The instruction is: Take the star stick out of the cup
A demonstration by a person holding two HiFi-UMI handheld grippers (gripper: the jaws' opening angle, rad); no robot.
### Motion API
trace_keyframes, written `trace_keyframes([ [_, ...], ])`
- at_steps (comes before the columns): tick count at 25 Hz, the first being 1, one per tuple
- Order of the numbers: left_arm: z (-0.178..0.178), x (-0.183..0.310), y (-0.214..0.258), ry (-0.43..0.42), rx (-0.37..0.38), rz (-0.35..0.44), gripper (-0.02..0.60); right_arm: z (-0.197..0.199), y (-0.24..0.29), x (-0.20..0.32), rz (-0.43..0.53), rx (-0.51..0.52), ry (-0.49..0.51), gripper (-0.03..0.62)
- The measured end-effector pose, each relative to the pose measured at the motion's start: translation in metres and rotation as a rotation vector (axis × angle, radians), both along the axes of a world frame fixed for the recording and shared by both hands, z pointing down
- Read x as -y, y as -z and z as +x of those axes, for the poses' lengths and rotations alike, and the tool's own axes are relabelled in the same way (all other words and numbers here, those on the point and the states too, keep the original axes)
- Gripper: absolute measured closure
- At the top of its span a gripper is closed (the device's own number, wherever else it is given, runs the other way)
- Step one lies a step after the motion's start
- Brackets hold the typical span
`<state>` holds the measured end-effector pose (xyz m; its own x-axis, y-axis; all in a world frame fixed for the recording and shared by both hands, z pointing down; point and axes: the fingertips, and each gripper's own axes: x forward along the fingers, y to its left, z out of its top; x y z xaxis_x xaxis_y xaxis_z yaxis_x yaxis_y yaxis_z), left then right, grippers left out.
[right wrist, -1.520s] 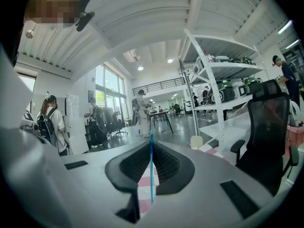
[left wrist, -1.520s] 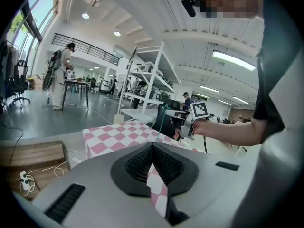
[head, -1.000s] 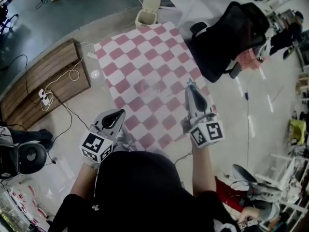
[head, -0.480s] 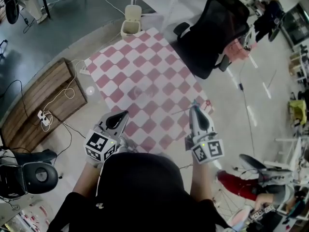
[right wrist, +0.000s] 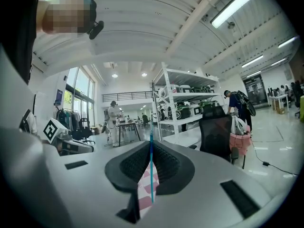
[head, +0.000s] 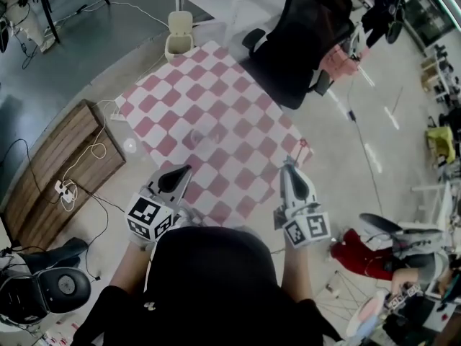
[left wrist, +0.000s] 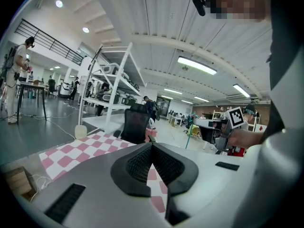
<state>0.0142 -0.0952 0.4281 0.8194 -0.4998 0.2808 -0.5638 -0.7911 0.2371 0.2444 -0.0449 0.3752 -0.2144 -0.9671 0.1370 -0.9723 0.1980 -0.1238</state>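
Right claw (right wrist: 151, 151) is found pinched tight on the thin blue star stick (right wrist: 151, 179); left claw (left wrist: 152, 148) is seen pressed together.

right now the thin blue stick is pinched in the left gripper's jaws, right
Not quite. The thin blue stick is pinched in the jaws of the right gripper, not the left. The right gripper view shows it clamped between them. The jaws of the left gripper are shut on nothing.

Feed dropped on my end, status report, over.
Left hand-held gripper shut, empty. Right hand-held gripper shut on star stick. Cup apart on checked cloth. Nothing blocking.
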Motion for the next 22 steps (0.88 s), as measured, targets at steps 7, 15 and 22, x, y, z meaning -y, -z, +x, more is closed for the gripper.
trace_keyframes([
  [7, 0.006, -0.003, 0.001, -0.017, -0.004, -0.008, 0.541, -0.001, -0.001, -0.005, -0.016, -0.02, -0.001, 0.565],
  [15, 0.011, -0.002, 0.003, -0.036, -0.003, -0.005, 0.541, -0.003, -0.003, -0.006, -0.025, -0.028, -0.006, 0.565],
  [22, 0.013, -0.001, 0.0, -0.043, 0.003, -0.007, 0.541, -0.004, -0.006, -0.003, -0.03, -0.029, 0.0, 0.565],
])
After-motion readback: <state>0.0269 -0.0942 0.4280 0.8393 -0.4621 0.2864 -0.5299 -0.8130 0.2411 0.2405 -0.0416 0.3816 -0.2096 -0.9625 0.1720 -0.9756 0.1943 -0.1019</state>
